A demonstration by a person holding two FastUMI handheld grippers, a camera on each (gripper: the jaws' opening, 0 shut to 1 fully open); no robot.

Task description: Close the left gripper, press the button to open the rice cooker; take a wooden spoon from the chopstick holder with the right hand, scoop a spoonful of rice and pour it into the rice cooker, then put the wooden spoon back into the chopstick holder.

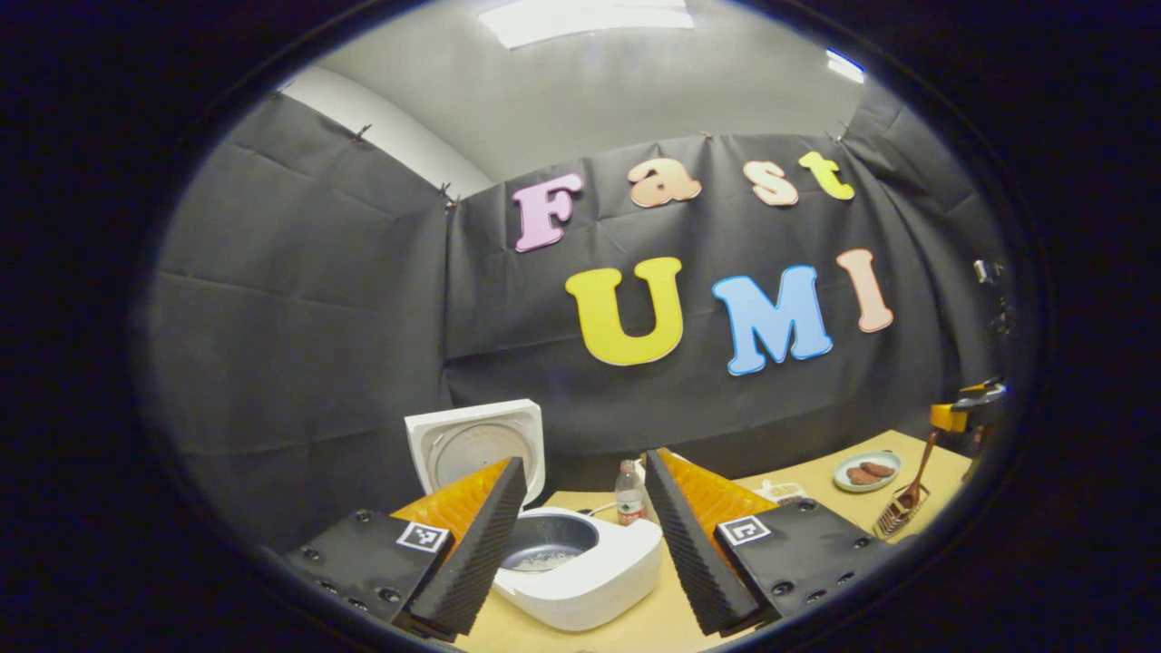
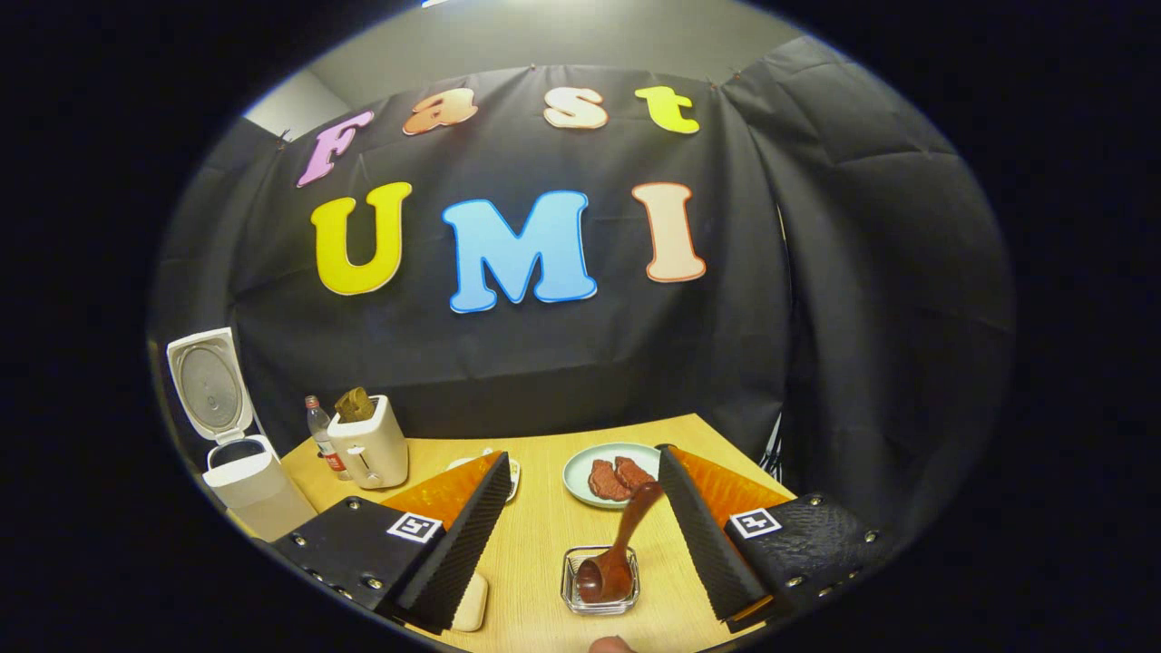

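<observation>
The white rice cooker [image 1: 580, 571] stands open just beyond my left gripper [image 1: 585, 464], its lid [image 1: 473, 444] raised and a little white rice on the bottom of the dark pot [image 1: 549, 544]. My left gripper is open with nothing between its fingers. In the right gripper view the wooden spoon [image 2: 626, 535] stands bowl down in the clear square chopstick holder [image 2: 600, 580]. Its handle leans up toward the right finger of my open right gripper [image 2: 584, 455]. The left gripper view shows the spoon [image 1: 921, 467] and the right gripper [image 1: 961, 408] at the far right.
On the wooden table [image 2: 544, 517] sit a plate of meat slices [image 2: 612, 476], a toaster with bread [image 2: 367, 444], a water bottle [image 2: 317, 426] and the open cooker [image 2: 245, 472] at the left. A pale block [image 2: 472, 603] lies under the left finger.
</observation>
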